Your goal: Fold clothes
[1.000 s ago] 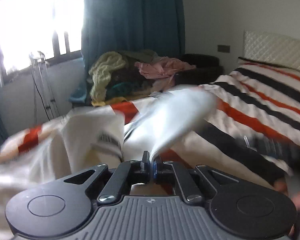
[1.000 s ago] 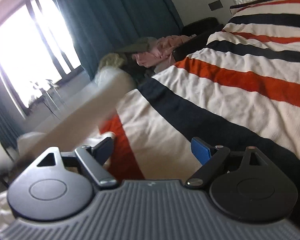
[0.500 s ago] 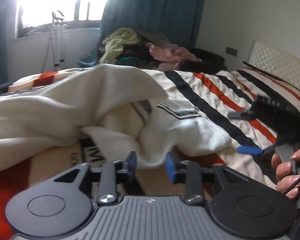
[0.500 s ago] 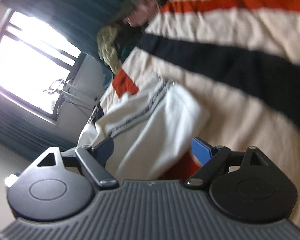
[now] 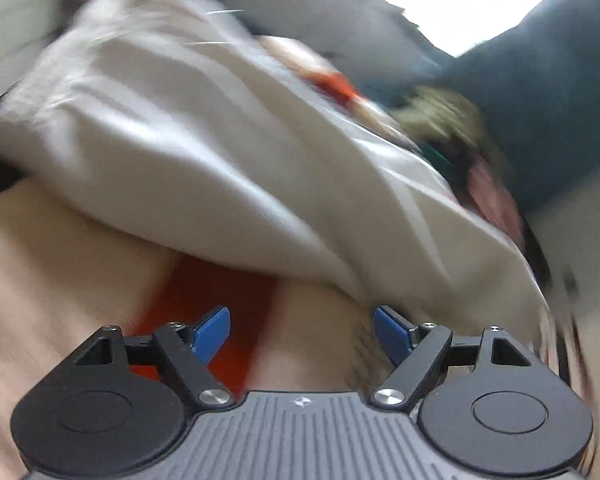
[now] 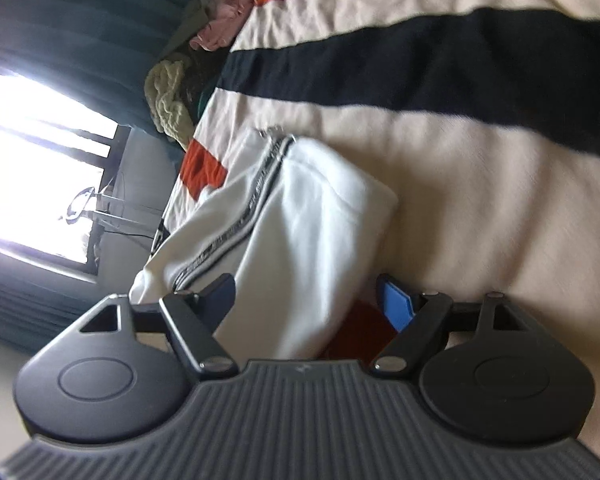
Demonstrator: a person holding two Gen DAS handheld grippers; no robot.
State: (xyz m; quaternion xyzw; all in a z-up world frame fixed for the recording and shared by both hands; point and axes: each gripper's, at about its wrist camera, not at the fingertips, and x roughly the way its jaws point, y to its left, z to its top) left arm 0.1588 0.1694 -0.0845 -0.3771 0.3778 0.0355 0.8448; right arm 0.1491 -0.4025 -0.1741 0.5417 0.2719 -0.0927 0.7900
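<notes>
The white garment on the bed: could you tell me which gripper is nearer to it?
Right. The right gripper has the white garment lying between its open fingers, unpressed. The left gripper is open over bare striped blanket, the garment's edge just ahead.

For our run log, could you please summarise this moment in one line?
left hand-held gripper: open, empty | right hand-held gripper: closing around white garment | striped bedspread

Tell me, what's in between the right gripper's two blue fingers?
The white garment: its folded end lies between the open right gripper, whose jaws have just been closing, pads not yet pressing it. The right wrist view shows this.
</notes>
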